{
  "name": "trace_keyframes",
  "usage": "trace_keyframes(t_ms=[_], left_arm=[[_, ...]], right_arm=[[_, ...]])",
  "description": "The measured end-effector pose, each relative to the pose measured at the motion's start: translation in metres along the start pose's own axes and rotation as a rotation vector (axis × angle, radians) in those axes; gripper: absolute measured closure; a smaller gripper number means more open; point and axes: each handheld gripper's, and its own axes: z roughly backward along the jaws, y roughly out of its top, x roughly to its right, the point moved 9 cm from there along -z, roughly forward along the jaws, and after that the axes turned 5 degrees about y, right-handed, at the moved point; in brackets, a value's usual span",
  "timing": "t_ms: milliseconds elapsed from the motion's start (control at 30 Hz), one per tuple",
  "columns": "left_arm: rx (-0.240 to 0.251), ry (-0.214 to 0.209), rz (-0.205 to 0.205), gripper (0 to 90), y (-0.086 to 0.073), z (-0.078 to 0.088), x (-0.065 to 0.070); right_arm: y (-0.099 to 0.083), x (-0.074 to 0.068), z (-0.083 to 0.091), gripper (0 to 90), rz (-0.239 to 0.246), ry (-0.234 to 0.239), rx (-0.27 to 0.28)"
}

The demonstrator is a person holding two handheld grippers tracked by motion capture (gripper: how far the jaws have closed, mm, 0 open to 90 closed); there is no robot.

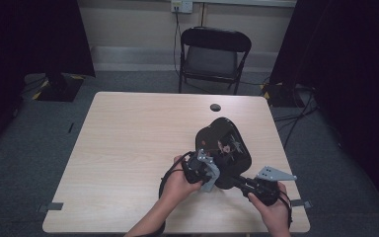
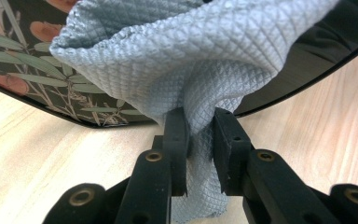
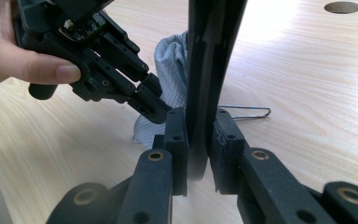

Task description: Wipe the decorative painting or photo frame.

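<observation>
The left hand-held gripper (image 2: pixel 200 135) had its jaws pinched tight on a grey waffle-weave cloth (image 2: pixel 191 60), and that cloth was pressed against the face of a black tray (image 1: pixel 225 148) with a leaf-and-flower pattern. The right hand-held gripper (image 3: pixel 199 140) was clamped on the tray's thin edge, holding it tilted up off the desk (image 1: pixel 128 148). All of it sat at the near right of the desk. A thin wire loop (image 3: pixel 249 112) lay flat just beyond the tray.

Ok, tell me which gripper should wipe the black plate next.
Left. The left gripper is shut on the grey cloth, which lies against the plate, while the right gripper clamps its edge.
</observation>
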Motion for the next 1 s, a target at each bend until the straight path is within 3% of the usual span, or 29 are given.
trace_keyframes(t_ms=[167,300,433,600,800,1000], left_arm=[[0.036,-0.006,0.006,76.9,0.013,0.020,-0.001],[0.082,0.023,0.003,76.5,0.031,0.046,-0.009],[0.126,0.050,-0.014,76.5,0.056,0.076,-0.015],[0.174,0.051,-0.049,76.5,0.088,0.104,-0.011],[0.199,0.048,-0.060,76.6,0.112,0.117,0.000],[0.206,0.040,-0.067,76.3,0.125,0.112,0.011]], right_arm=[[0.000,0.000,0.000,79.1,-0.006,0.002,0.003],[0.000,0.000,0.000,79.1,-0.006,0.003,0.006],[0.000,0.001,0.000,79.1,-0.007,0.002,0.006],[0.000,0.001,0.000,79.1,-0.009,0.001,0.008],[0.000,0.000,0.000,79.2,-0.012,0.002,0.010],[0.000,0.000,0.000,79.2,-0.008,0.002,0.006]])
